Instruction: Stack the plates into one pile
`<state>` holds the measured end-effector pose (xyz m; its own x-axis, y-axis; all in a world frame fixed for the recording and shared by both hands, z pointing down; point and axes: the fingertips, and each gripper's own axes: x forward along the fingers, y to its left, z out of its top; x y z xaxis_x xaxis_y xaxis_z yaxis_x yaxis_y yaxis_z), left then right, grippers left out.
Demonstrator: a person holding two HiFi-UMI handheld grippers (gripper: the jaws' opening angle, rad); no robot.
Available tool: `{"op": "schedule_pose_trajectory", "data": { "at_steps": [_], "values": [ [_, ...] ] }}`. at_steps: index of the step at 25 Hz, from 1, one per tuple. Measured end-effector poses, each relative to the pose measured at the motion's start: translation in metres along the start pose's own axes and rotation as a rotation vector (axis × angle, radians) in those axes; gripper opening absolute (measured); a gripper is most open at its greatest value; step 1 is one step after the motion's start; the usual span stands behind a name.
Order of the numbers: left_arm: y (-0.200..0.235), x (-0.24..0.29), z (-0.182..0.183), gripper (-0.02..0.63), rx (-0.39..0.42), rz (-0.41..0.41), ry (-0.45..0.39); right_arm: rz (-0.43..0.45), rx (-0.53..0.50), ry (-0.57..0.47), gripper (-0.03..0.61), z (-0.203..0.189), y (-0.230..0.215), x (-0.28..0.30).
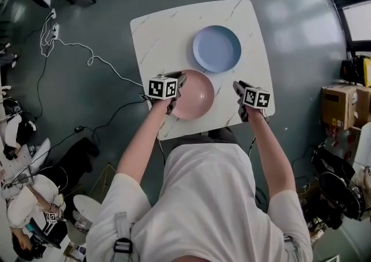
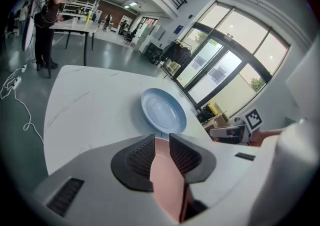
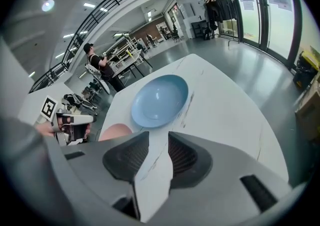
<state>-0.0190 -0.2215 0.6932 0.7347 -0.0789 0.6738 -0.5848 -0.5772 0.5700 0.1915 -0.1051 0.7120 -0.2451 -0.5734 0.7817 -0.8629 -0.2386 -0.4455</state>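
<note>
A pink plate [image 1: 196,95] is at the near middle of the white marble table [image 1: 162,35]. My left gripper [image 1: 178,84] is shut on the plate's left rim, and in the left gripper view the pink rim [image 2: 167,180] is pinched between the two dark pads. A light blue plate [image 1: 216,48] lies flat just beyond the pink one, also seen as the blue plate [image 2: 163,110] and the blue plate [image 3: 159,101]. My right gripper [image 1: 237,86] hovers over the table's near right part, open, with only the tabletop between its pads [image 3: 182,156].
The table's front edge [image 1: 191,130] is close to my body. White and black cables [image 1: 87,58] trail over the grey floor on the left. Cardboard boxes [image 1: 339,104] stand at the right. A person [image 3: 97,62] stands by other tables in the background.
</note>
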Motion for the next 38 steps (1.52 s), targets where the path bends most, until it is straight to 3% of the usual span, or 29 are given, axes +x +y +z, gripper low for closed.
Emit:
{"op": "schedule_pose_trajectory", "data": {
  "at_steps": [10, 26, 38],
  "values": [
    [0.001, 0.032, 0.020, 0.097, -0.004, 0.031, 0.033, 0.037, 0.019, 0.030, 0.123, 0.011, -0.024, 0.022],
    [0.016, 0.085, 0.053, 0.123, 0.063, 0.052, 0.134, 0.070, 0.117, 0.002, 0.123, 0.041, -0.059, 0.062],
    [0.036, 0.114, 0.059, 0.135, 0.113, 0.063, 0.259, 0.084, 0.207, -0.019, 0.123, 0.062, -0.078, 0.088]
  ]
}}
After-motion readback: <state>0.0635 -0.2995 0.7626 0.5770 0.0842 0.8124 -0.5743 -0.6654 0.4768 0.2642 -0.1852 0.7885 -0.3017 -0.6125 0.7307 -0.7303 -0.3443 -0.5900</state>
